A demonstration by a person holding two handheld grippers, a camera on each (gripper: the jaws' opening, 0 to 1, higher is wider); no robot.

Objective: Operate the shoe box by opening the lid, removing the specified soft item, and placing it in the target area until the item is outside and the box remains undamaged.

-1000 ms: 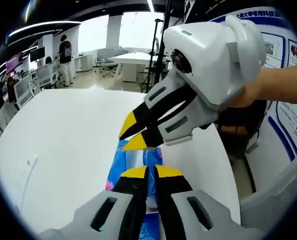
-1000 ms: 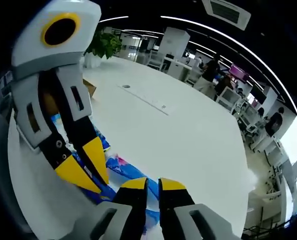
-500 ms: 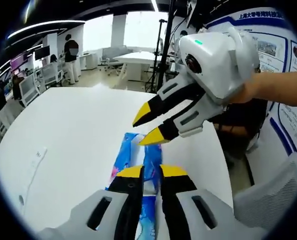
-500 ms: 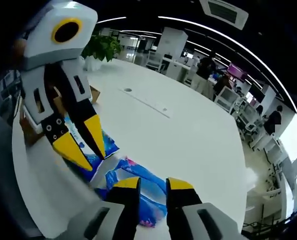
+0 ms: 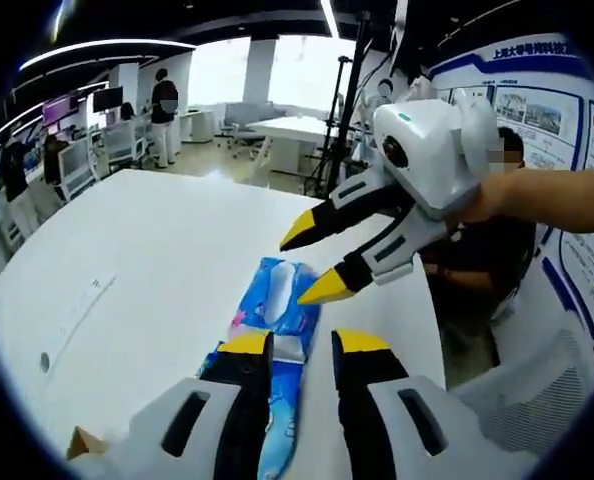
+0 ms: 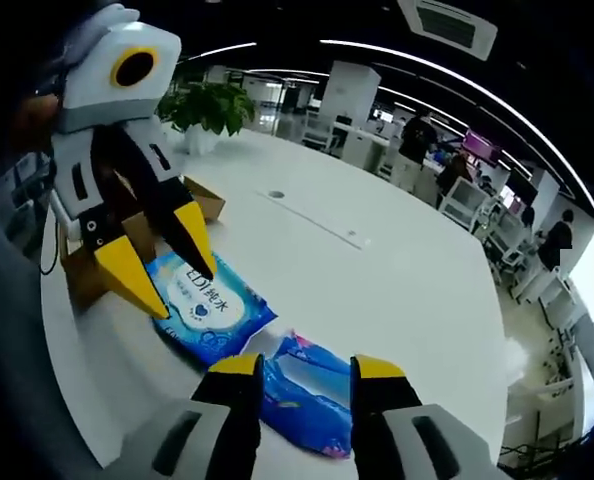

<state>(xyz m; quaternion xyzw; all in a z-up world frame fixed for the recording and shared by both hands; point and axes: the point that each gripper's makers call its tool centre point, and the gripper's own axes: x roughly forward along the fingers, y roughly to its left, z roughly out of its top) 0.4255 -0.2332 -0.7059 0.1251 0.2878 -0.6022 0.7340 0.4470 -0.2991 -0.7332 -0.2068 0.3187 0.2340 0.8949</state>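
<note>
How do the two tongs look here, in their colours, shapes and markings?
Both tongs are alike. The right tongs have a rounded white housing with a small green mark, grey arms with slot-shaped holes, and black jaws ending in pointed yellow tips. The left tongs have the same grey arms, black jaws and yellow tips, with small screw holes, under a white housing carrying a yellow ring. No cables or sleeves show.

Two blue soft packs (image 6: 209,303) (image 6: 309,392), one cardboard box (image 6: 127,245).

Glossy blue plastic wipes pack (image 6: 209,305), brown cardboard shoe box (image 6: 127,235), smooth white table (image 6: 377,280)
</note>
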